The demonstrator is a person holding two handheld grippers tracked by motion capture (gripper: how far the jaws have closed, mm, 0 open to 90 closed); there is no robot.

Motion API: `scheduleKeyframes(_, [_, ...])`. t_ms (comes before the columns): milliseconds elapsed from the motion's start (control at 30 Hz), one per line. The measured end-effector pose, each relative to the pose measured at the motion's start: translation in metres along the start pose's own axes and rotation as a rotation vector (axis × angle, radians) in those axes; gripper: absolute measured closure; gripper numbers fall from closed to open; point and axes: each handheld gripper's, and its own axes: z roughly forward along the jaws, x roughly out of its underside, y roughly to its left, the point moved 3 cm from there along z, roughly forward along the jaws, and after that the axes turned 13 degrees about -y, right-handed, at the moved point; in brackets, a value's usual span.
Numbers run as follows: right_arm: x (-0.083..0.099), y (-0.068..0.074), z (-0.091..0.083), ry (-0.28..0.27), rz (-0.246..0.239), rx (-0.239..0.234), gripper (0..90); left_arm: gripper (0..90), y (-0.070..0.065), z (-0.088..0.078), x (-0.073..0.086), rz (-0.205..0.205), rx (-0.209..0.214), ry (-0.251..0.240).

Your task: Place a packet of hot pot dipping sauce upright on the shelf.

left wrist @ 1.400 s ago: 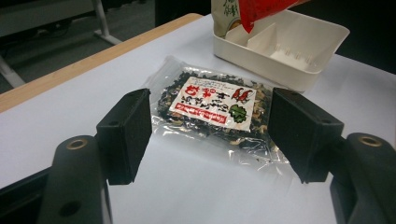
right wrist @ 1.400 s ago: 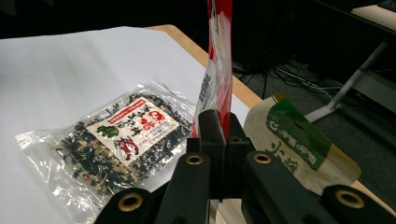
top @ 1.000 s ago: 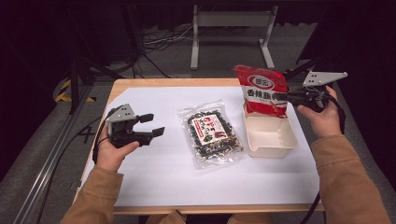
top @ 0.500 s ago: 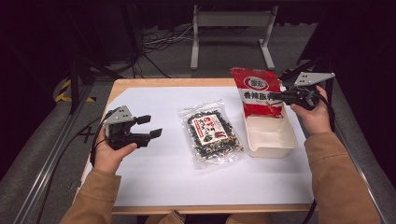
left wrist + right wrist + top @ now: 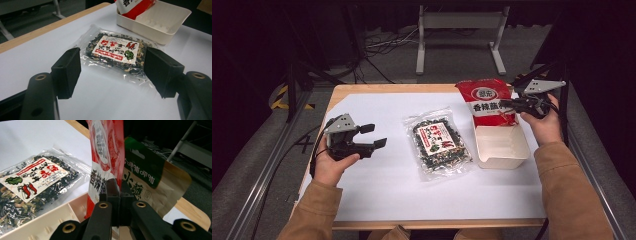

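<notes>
1. The red snack bag (image 5: 488,101) is standing upright with its lower end inside the far part of the white tray (image 5: 507,156), and its top is rising above the tray's rim. In the right gripper view the bag (image 5: 107,157) is showing its red front and a brown back with a green panel.
2. Your right gripper (image 5: 508,104) is pinching the bag's right edge; in the right gripper view its jaws are pressed together on the bag's side seam (image 5: 117,195), so it is holding the red snack bag.
3. Your right hand (image 5: 543,122) is gripping the tool just beside the tray's far right corner.
4. The white tray is sitting on the right part of the bench (image 5: 377,200), on the white sheet that is covering most of it. The near part of the tray is lying bare.
5. The clear bag of dark seaweed snack (image 5: 439,143) is lying flat just left of the tray, near it; whether they are touching I cannot tell. Its white and red label is facing up.
6. Your left gripper (image 5: 374,136) is hovering above the bench, well left of the seaweed bag, pointing toward it. Its jaws are standing wide apart with nothing between them; in the left gripper view they are framing the seaweed bag (image 5: 115,51) farther off.
7. Your left hand (image 5: 332,162) is holding that gripper near the bench's left edge.
</notes>
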Motion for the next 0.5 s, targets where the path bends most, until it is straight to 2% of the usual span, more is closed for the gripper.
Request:
scheduleKeyframes(233, [0.012,-0.004,-0.002,-0.015,0.08,0.037,89.2,31.0,0.0,0.003,0.0,0.002,0.008,0.001])
scheduleKeyframes(367, [0.016,-0.003,-0.003,0.014,0.067,0.077,89.2,31.0,0.0,0.006,0.0,0.006,0.013,0.002])
scheduleKeyframes(500, [0.018,-0.002,-0.003,0.032,0.07,0.098,89.3,30.9,-0.001,0.007,-0.001,0.003,0.019,0.004])
